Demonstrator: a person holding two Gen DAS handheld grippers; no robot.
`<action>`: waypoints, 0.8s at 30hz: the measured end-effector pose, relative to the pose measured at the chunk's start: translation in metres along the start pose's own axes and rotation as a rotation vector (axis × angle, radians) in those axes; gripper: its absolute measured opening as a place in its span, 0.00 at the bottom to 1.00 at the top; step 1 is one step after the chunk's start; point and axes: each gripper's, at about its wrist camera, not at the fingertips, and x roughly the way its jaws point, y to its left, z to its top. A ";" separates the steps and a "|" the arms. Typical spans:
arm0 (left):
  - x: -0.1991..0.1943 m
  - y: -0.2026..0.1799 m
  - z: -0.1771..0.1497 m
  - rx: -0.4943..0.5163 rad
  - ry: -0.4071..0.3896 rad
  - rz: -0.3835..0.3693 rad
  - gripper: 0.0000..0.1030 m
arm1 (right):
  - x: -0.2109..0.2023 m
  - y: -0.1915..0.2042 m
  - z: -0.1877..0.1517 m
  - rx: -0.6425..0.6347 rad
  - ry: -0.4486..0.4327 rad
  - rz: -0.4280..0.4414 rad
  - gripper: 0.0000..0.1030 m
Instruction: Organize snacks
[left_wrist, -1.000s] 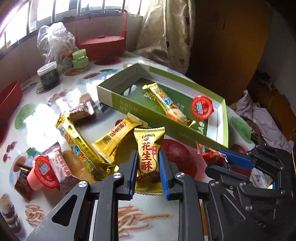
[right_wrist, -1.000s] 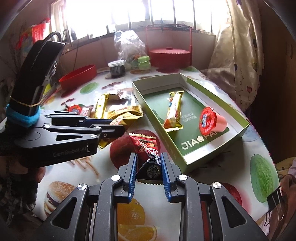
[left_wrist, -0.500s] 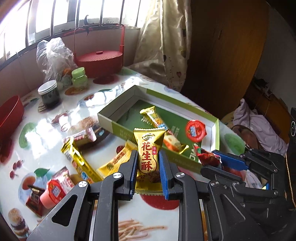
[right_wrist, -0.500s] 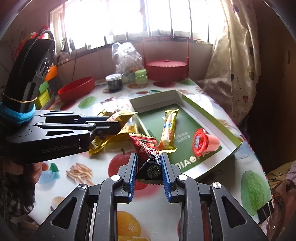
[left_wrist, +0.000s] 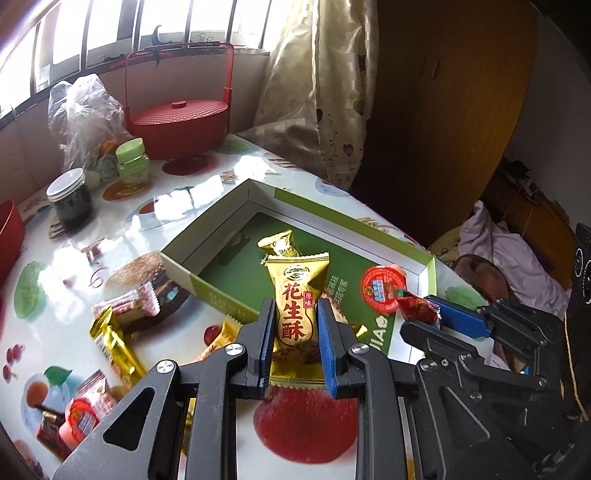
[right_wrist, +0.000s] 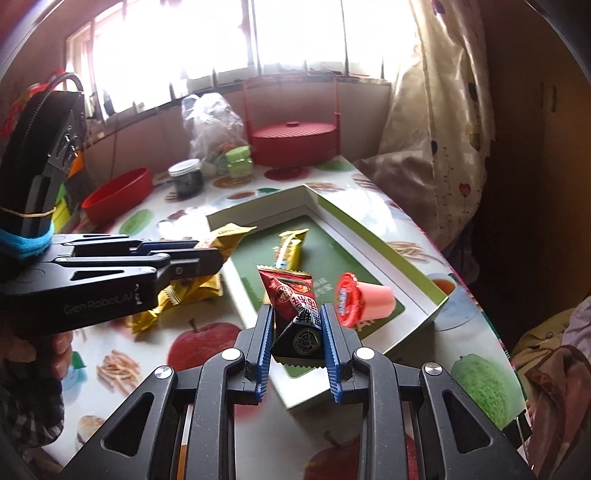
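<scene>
left gripper (left_wrist: 295, 339) is nearly closed, its blue pads pinch a gold peanut candy pack (left_wrist: 297, 306) at the lower half; the pack stands upright betw. the jaws, above the near wall of the green box (left_wrist: 221, 299). right gripper (right_wrist: 297, 343) is also nearly closed on a red and black snack pack (right_wrist: 295, 306), held over the box's near edge. inside the box: a long gold bar wrapper (right_wrist: 290, 249) lying flat and a pink jelly cup (right_wrist: 364, 299) on its side w/ red foil lid. box is flat cardboard, white inner walls, green floor. more shiny gold wrappers (left_wrist: 114, 347) lie on the glossy fruit-print table (left_wrist: 177, 206), left of the box.
</scene>
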 end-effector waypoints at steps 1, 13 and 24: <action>0.003 0.000 0.001 -0.002 0.002 -0.002 0.23 | 0.002 -0.002 0.000 0.004 0.002 -0.009 0.23; 0.032 -0.002 0.014 -0.005 0.040 -0.016 0.23 | 0.015 -0.025 0.000 0.028 0.023 -0.079 0.23; 0.048 0.001 0.017 -0.018 0.061 -0.017 0.23 | 0.026 -0.022 0.000 0.001 0.040 -0.095 0.24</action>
